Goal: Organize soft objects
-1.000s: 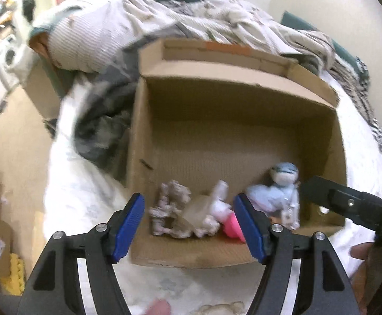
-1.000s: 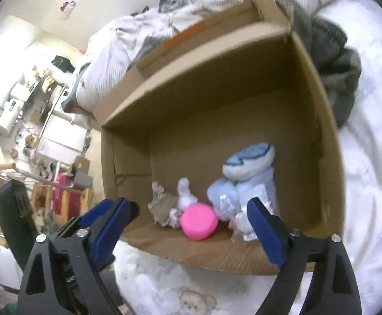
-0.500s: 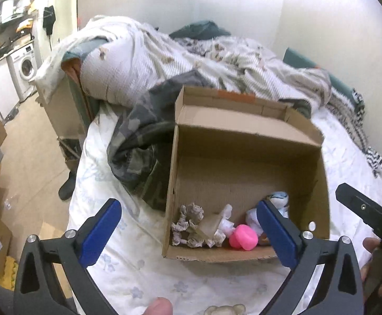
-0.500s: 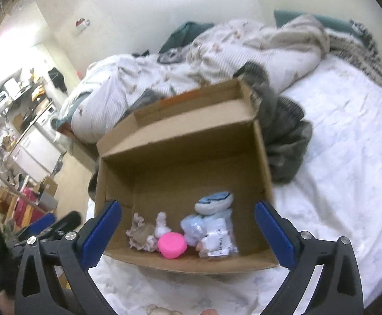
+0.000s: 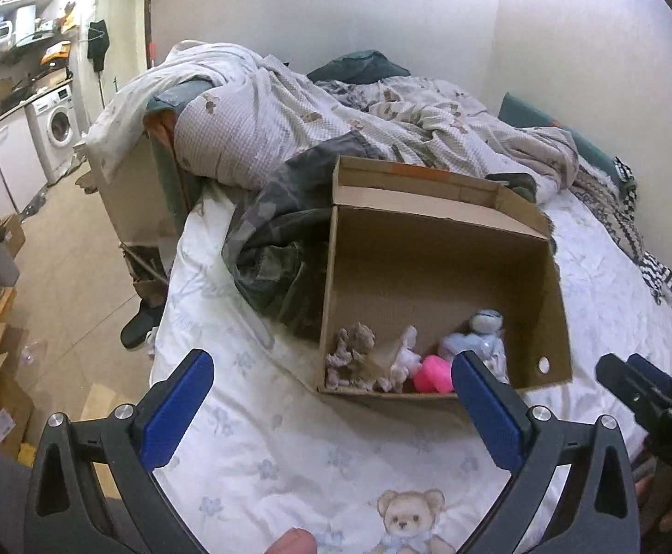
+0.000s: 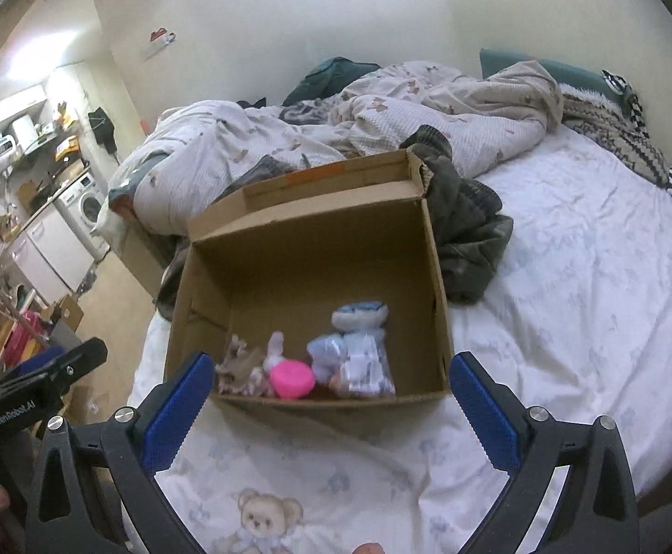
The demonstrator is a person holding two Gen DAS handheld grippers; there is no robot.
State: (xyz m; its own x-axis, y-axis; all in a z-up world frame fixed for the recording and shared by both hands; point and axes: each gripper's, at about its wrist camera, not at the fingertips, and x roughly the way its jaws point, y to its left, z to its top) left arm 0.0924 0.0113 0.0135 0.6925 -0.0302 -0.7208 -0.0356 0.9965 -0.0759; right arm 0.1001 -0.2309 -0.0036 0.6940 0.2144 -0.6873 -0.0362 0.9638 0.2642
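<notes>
Both grippers, left [image 5: 331,411] and right [image 6: 326,408], above a bed [image 6: 590,277], jaws wide apart, nothing between. Cardboard box [image 6: 299,249] on white bear-print sheet [image 5: 326,471], soft toys [image 6: 308,364] along its near wall. Rumpled duvet [image 5: 289,124] behind; washing machine [image 5: 58,127] at far left.

Left tongs [image 5: 331,408], right tongs [image 6: 329,408]: black frames, blue ribbed pads, silver screws, white "GenRobot.AI" lettering.

My gripper pads [image 5: 176,408] blue on black frames. Cardboard box [image 6: 289,272] brown; pink round toy [image 6: 292,378], pale-blue plush [image 6: 359,318] inside. Bedsheet [image 6: 566,323] white, teddy-bear print [image 6: 266,519]. Jacket [image 5: 271,249] camo green.
</notes>
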